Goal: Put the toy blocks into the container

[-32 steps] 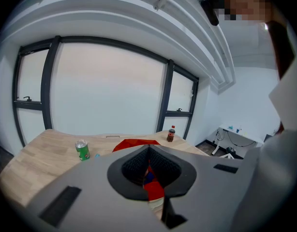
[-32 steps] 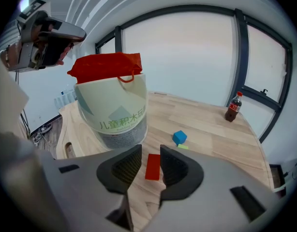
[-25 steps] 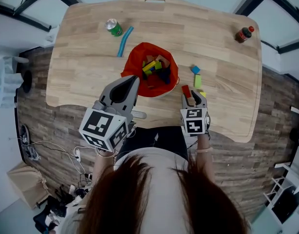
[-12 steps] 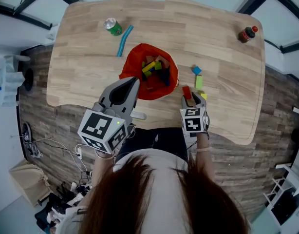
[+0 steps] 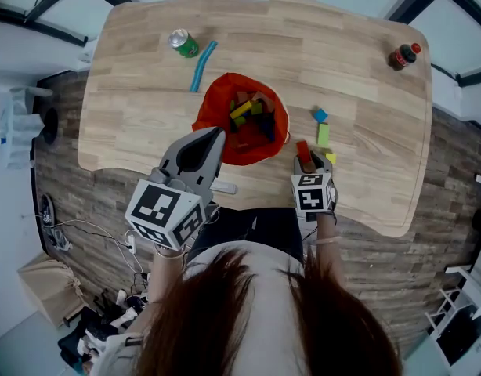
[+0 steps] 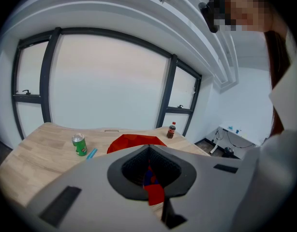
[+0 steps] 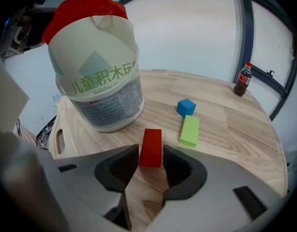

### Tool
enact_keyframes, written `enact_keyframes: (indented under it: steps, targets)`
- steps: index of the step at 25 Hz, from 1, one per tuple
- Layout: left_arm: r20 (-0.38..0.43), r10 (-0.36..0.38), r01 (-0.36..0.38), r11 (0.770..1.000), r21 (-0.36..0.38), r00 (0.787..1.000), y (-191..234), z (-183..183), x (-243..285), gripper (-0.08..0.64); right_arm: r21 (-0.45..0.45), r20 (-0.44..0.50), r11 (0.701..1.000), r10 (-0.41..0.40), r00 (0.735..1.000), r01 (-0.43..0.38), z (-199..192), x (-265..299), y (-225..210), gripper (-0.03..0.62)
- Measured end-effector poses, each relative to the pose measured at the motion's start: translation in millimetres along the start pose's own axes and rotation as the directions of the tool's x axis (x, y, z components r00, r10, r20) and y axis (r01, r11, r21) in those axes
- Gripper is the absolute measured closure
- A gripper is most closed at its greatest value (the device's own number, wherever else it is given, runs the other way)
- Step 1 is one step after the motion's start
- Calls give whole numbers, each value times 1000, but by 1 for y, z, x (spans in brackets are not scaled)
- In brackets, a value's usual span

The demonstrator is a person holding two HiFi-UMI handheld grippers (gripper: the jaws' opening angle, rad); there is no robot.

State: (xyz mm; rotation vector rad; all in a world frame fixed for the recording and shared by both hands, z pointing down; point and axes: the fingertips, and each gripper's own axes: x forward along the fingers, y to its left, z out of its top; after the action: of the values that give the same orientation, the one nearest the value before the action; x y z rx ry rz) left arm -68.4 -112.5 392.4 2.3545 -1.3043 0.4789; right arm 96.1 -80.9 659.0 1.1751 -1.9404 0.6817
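Right gripper [image 7: 151, 161] is down at the table [image 5: 366, 77] now, jaws spread wide, having just been opening, and the red block [image 7: 151, 147] lies lengthwise between them. The pads sit close on either side but aren't pressing it, so nothing is held yet.

The left gripper [image 6: 148, 151] hangs on the near side of the container [image 7: 102, 95], its jaw tips together and empty.

The container is a white tub with a red liner folded over its rim. It already has a pile of blocks inside and stands just beyond the red block, to the left in the right gripper view.

The step in hand looks like the pickup, and the line-up is good. The block is centred and its long sides run parallel to the pads. To do it well, the jaws should close squarely on those long faces and low on the block, so it doesn't pivot out.

The green block [image 7: 189, 131] and blue cube [image 7: 186, 107] lie off to the right, apart from the jaws — no clash likely. After that, lift clear of the rim before carrying across.
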Motion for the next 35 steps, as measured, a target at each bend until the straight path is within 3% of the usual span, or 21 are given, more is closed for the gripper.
enact_keyframes:
  steps: [17, 35]
  targets:
    - [-6, 17, -17, 1000, -1, 1000, 0, -3, -4, 551, 39, -4, 999, -4, 1000, 4, -4, 6, -2, 448]
    - [39, 5, -5, 1000, 2, 999, -2, 5, -13, 551, 55, 77, 998, -9, 997, 5, 15, -16, 1, 448]
